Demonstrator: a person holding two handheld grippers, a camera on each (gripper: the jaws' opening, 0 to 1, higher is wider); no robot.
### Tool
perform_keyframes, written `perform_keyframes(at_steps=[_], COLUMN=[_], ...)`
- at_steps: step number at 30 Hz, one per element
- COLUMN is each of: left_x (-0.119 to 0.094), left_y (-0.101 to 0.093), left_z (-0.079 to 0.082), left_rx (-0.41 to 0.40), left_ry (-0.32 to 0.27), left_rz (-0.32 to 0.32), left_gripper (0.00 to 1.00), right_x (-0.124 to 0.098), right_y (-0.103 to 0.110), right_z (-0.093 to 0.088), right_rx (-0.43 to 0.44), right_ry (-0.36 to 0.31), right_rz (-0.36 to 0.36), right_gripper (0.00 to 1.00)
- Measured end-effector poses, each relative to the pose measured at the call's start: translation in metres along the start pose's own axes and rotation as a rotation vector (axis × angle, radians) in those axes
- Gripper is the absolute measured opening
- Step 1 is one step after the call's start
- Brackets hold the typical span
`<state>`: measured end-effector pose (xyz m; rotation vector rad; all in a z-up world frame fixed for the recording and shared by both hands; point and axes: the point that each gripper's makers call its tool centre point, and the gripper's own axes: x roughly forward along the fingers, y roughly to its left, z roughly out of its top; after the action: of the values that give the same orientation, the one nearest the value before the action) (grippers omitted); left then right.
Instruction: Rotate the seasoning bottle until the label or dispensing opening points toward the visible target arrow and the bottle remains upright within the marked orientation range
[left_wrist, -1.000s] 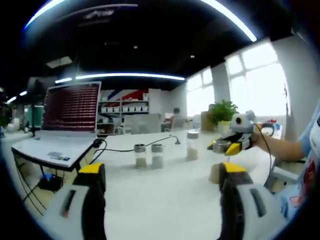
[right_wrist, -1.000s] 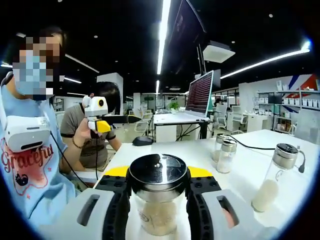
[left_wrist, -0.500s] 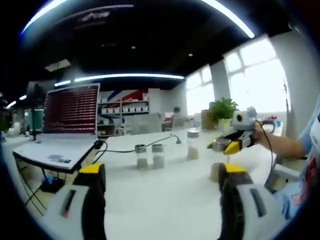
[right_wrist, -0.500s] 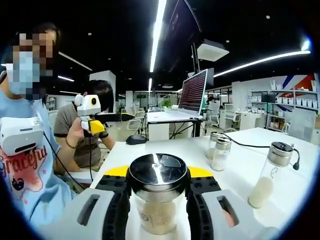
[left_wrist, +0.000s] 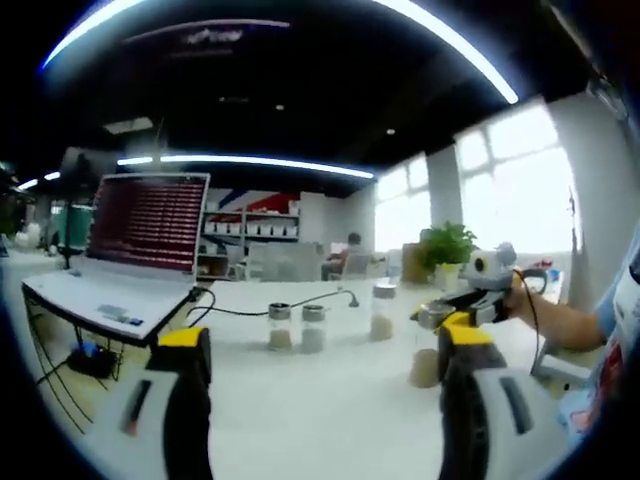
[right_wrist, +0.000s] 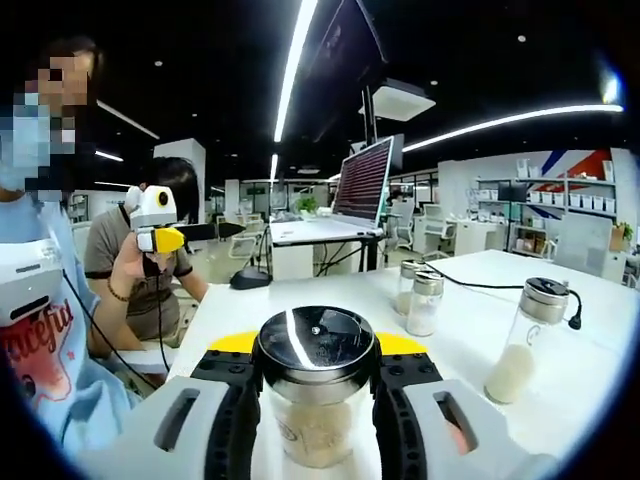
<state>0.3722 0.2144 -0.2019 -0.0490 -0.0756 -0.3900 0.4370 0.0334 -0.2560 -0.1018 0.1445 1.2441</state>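
Observation:
My right gripper (right_wrist: 315, 405) is shut on a glass seasoning bottle (right_wrist: 315, 350) with a steel lid and pale powder inside. It holds the bottle upright, one jaw on each side. In the left gripper view the same bottle (left_wrist: 424, 360) stands low over the white table (left_wrist: 330, 420) at the right, with the right gripper (left_wrist: 452, 310) on its top and a person's hand behind it. My left gripper (left_wrist: 325, 345) is open, with nothing between its yellow-tipped fingers (left_wrist: 185, 340). The left gripper (right_wrist: 160, 228) is also raised at the left of the right gripper view.
Two small shakers (left_wrist: 297, 327) and a taller bottle (left_wrist: 381, 312) stand mid-table; they appear again as shakers (right_wrist: 418, 298) and tall bottle (right_wrist: 522, 342). An open laptop (left_wrist: 135, 245) with a black cable sits at the left. A seated person (right_wrist: 165, 255) is behind.
Both views have drifted a little with the hands. The right gripper is still shut on the bottle and the left is still open; the bottles on the table have not moved.

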Motion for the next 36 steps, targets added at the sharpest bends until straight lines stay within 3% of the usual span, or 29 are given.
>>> perform_keyframes(at_steps=[7,21,36], left_x=[0.003,0.005,0.006], left_y=[-0.006,0.001,-0.007], left_z=[-0.011,-0.015,-0.015], left_rx=[0.009,-0.015,-0.044], left_ry=[0.045,0.054,0.048], left_rz=[-0.024,0.002,-0.028], left_gripper=[1.0,1.0,0.99], right_x=[0.001,0.001,0.001], right_y=[-0.003,-0.006,-0.012], right_z=[-0.001,-0.002,-0.001], right_rx=[0.012,0.023,0.028], right_ry=[0.021,0.007,-0.011], right_rz=[-0.068,-0.164,-0.306], right_gripper=[0.42,0.42,0.42])
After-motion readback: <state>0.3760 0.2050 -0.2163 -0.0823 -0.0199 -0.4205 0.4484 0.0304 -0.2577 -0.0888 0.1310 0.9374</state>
